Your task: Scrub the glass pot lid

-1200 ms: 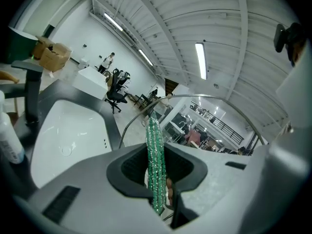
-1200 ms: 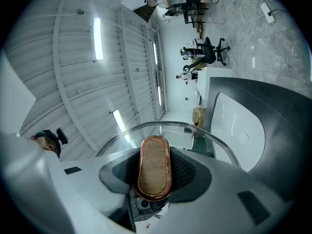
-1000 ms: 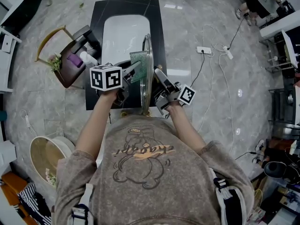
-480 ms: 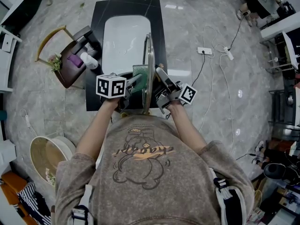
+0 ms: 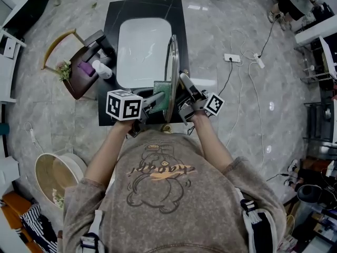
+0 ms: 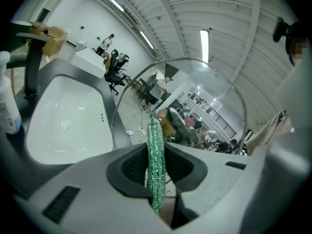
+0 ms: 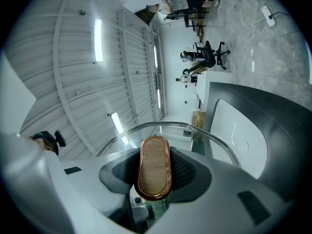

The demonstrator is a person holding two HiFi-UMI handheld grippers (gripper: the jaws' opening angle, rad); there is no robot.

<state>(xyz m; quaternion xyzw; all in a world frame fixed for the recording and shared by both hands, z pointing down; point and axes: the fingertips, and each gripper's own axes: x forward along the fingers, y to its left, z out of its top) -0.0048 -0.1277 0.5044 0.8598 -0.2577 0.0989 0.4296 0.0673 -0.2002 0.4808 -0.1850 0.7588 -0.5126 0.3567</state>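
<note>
The left gripper's (image 5: pixel 154 97) jaws are clamped on a green scouring pad (image 6: pixel 155 150) set against the glass lid's (image 5: pixel 171 67) left face. The right gripper's (image 7: pixel 155 179) jaws pinch the lid's copper-rimmed knob (image 7: pixel 154 162), holding the lid on edge over the counter's (image 5: pixel 112 20) near edge, beside the sink (image 5: pixel 142 51). Over the last second the pad has slid toward the lid's near rim.

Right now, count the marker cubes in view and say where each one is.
2. One marker cube sits on the left gripper, left of the glass lid; the other on the right gripper, right of it. None seems hidden.
</note>
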